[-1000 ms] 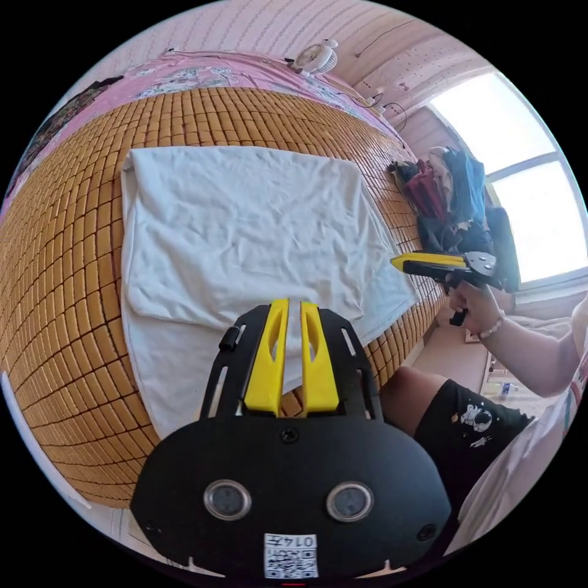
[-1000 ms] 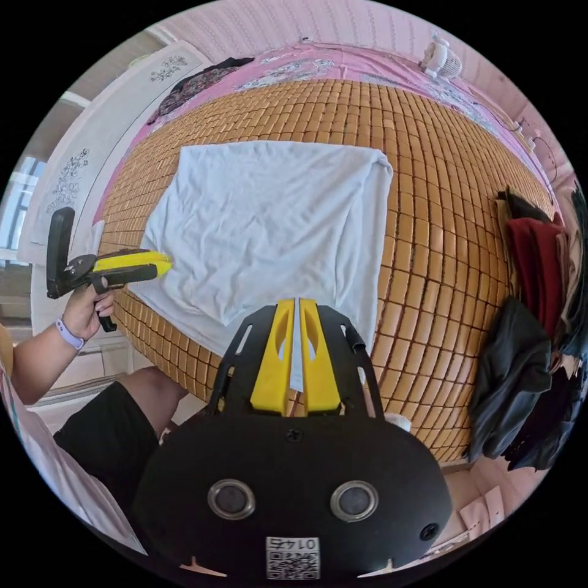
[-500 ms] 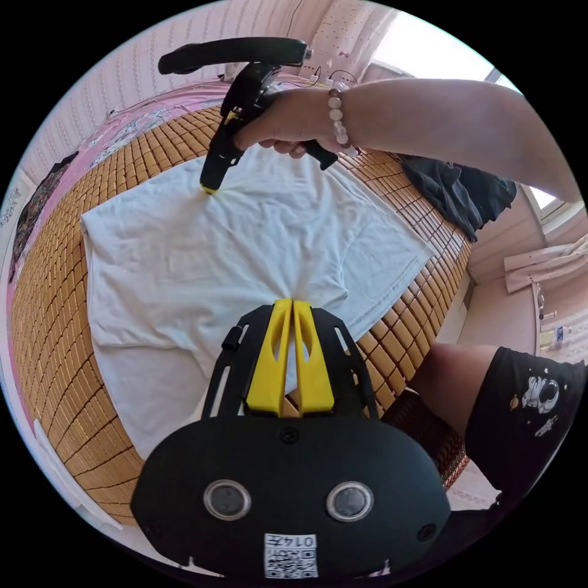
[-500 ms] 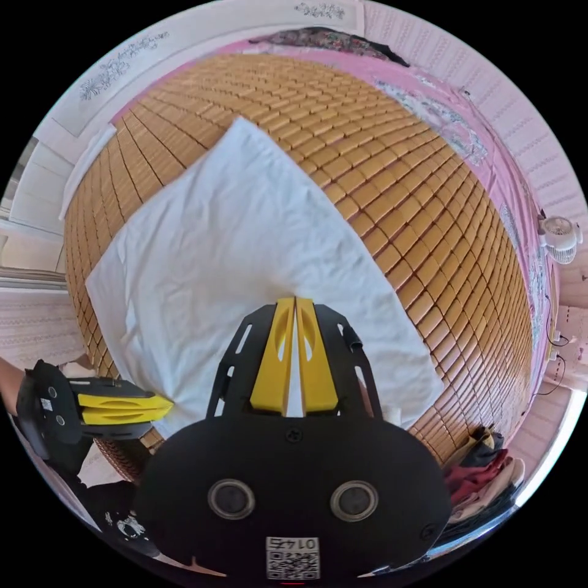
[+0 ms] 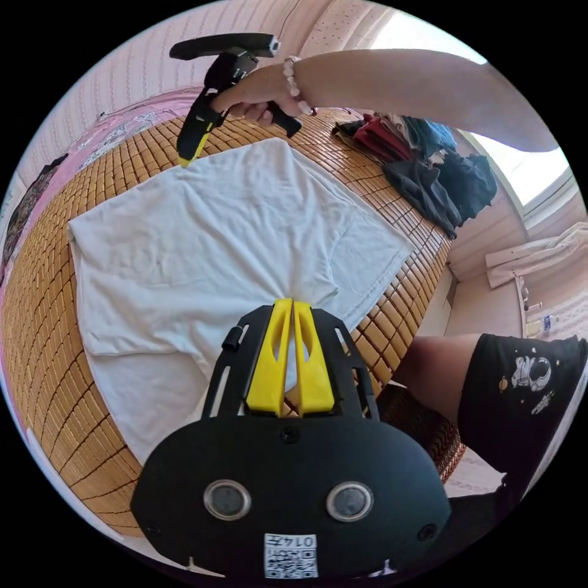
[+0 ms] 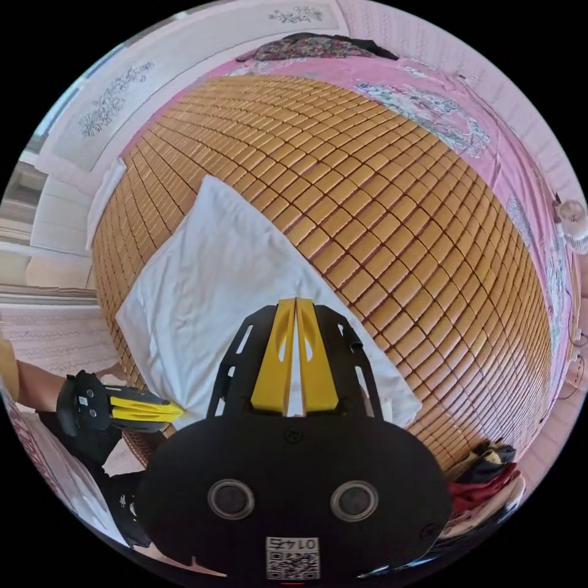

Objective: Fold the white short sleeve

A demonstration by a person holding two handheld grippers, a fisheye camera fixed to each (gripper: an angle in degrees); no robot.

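The white short sleeve [image 5: 214, 239] lies flat on the bed's bamboo mat [image 6: 392, 202]. My left gripper [image 5: 293, 304] is clamped on its near hem, my right gripper [image 6: 296, 301] on its far edge. A pile of clothes [image 5: 429, 159] sits beside the shirt.

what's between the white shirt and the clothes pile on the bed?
Bare bamboo mat separates the white shirt from the clothes pile; nothing lies on that strip in the left gripper view.
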